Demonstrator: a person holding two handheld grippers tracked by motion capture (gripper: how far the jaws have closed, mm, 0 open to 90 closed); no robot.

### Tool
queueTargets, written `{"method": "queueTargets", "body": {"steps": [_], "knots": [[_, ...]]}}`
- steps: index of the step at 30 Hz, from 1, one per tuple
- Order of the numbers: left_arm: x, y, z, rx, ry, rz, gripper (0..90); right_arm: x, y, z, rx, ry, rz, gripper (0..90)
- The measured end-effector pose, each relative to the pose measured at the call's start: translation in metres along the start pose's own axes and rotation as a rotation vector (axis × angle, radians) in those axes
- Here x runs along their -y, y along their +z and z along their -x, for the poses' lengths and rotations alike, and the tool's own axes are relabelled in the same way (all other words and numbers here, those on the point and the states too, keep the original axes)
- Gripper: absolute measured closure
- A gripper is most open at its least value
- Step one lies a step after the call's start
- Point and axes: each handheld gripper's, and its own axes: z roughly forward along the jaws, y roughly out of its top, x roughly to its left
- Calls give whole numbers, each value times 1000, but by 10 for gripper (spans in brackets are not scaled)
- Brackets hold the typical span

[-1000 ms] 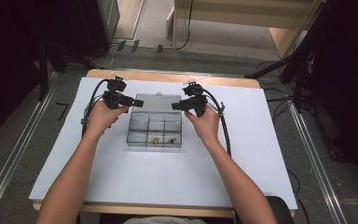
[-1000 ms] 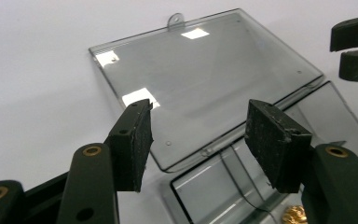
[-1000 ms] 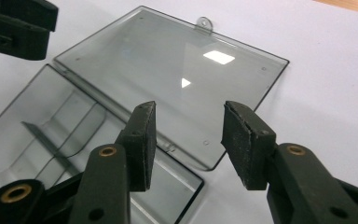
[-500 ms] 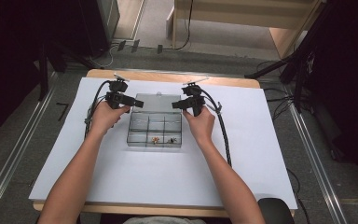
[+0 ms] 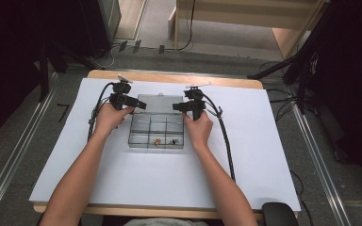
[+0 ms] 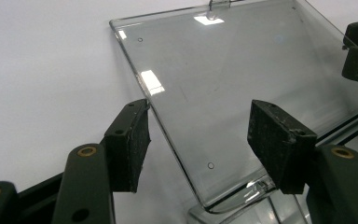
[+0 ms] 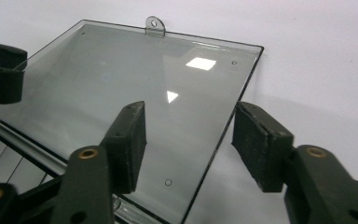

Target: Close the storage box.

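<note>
At the left of the high view, our left gripper point(image 5: 139, 104) sits at the far left corner of the clear plastic compartment box point(image 5: 156, 133), which rests on the white paper sheet point(image 5: 264, 155) covering the wooden table point(image 5: 169, 76). Its transparent hinged lid point(image 5: 159, 103) lies folded back flat beyond the box, and the two grippers bracket its side edges. Judging from that, we are laying the lid open and letting go of it.

In the left gripper view the left gripper point(image 6: 200, 137) has just been opening: its black pads point(image 6: 131, 140) stand apart with the lid's left edge point(image 6: 168, 140) running between them, neither pad pressing on it.

Moving right across the box, the grid of compartments looks bare apart from the near row, where two small objects lie in neighbouring cells, one golden-brown point(image 5: 157, 141) and one darker point(image 5: 173, 141). They are too small to identify; they may be small hardware.

At the right, our right gripper point(image 5: 177, 106) mirrors the left. In the right gripper view its jaws point(image 7: 191, 140) have also just been opening and straddle the lid's right edge point(image 7: 223, 135) loosely, pads clear of the plastic. The lid's small hanging tab point(image 7: 154, 25) points away from us, so the box is fully open and ready for reaching inside.
</note>
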Motion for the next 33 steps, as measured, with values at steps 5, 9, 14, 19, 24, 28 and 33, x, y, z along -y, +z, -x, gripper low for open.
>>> {"method": "queueTargets", "body": {"steps": [5,9,14,19,24,28,33], "knots": [[-1,3,0,3,2,-1,380,1,4,-3,-1,20,6,379],[-1,5,-2,9,-12,2,361,1,7,-4,2,34,10,342],[-1,11,-4,41,-51,9,303,2,10,-1,-15,67,8,307],[-1,15,-4,67,-76,3,270,2,13,-1,-27,104,-2,282],[-2,15,-3,64,-80,1,273,1,15,0,-64,143,-19,288],[-2,13,-5,66,-78,-1,289,0,14,0,-64,140,-28,292],[-3,8,-2,40,-53,29,347,-4,9,-1,-59,118,-34,334]]}}
